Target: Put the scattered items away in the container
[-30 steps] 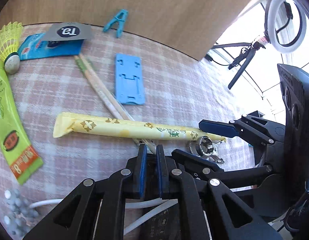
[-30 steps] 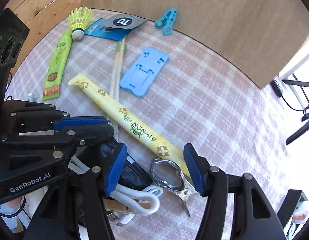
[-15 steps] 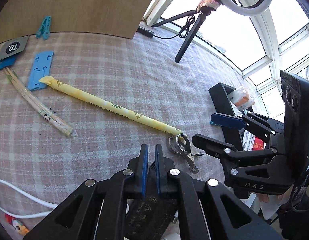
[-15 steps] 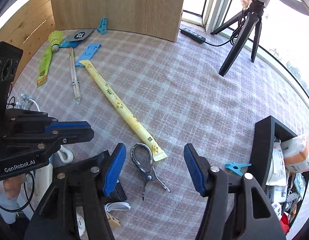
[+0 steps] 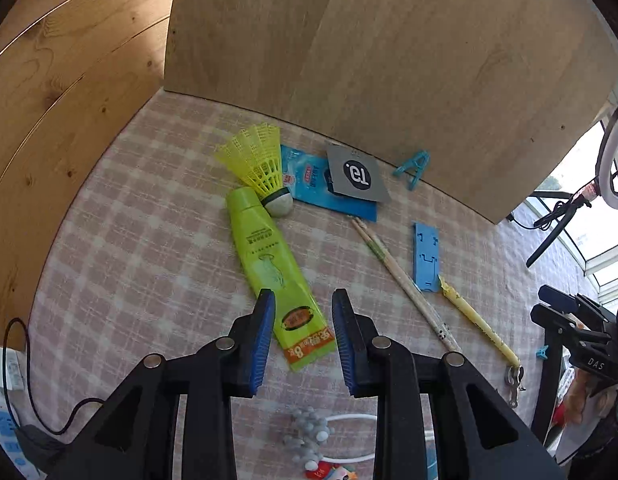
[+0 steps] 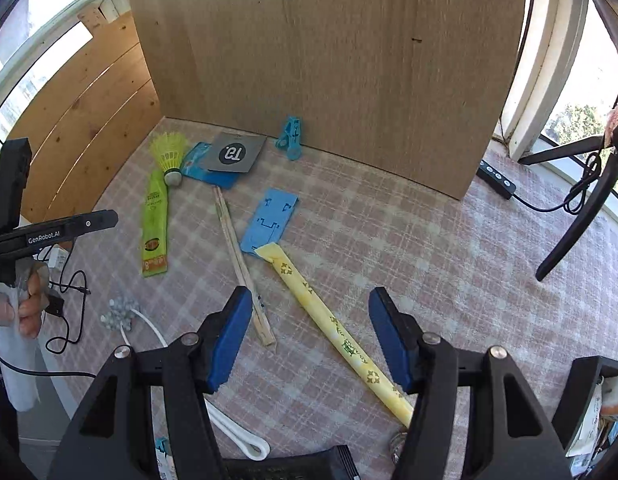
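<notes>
Hovering over the counter, the left gripper has its jaws opening and nothing is held. A green packet lies right in front of them, its near end between the tips. Its long side runs away toward a yellow shuttlecock. The right gripper is wide open and empty above a long yellow packet. The left hand is nearer the green packet.

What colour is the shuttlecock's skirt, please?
Bright yellow, on the shuttlecock with a white cork tip; the left wrist view shows it best.
</notes>
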Action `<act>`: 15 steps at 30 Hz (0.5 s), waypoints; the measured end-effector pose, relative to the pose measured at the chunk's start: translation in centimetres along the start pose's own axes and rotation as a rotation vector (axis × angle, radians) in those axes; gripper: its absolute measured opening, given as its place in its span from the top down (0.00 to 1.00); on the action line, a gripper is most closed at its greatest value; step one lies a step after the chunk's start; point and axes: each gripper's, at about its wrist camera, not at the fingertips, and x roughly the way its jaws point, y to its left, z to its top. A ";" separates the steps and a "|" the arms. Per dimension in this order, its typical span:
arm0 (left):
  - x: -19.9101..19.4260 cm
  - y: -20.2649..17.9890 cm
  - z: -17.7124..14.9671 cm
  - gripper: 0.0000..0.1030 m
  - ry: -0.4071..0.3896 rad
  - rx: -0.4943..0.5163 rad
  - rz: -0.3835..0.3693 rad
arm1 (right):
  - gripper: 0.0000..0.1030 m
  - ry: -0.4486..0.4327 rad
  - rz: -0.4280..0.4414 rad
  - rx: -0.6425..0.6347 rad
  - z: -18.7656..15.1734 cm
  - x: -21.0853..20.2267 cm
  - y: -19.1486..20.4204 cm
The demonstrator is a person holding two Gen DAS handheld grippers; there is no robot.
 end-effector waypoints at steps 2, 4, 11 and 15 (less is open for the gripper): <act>1.1 1.4 1.3 0.74 0.004 -0.033 0.022 | 0.43 0.022 0.008 0.018 1.5 1.9 0.6; 2.4 2.2 1.9 0.74 0.030 -0.073 0.013 | 0.43 0.056 0.021 0.046 2.8 4.2 1.1; 6.7 1.3 1.2 0.55 0.098 -0.095 0.015 | 0.44 0.152 0.009 0.120 5.5 10.9 2.2; 7.4 0.7 1.1 0.54 0.103 -0.106 0.045 | 0.44 0.170 0.003 0.139 6.2 12.3 2.9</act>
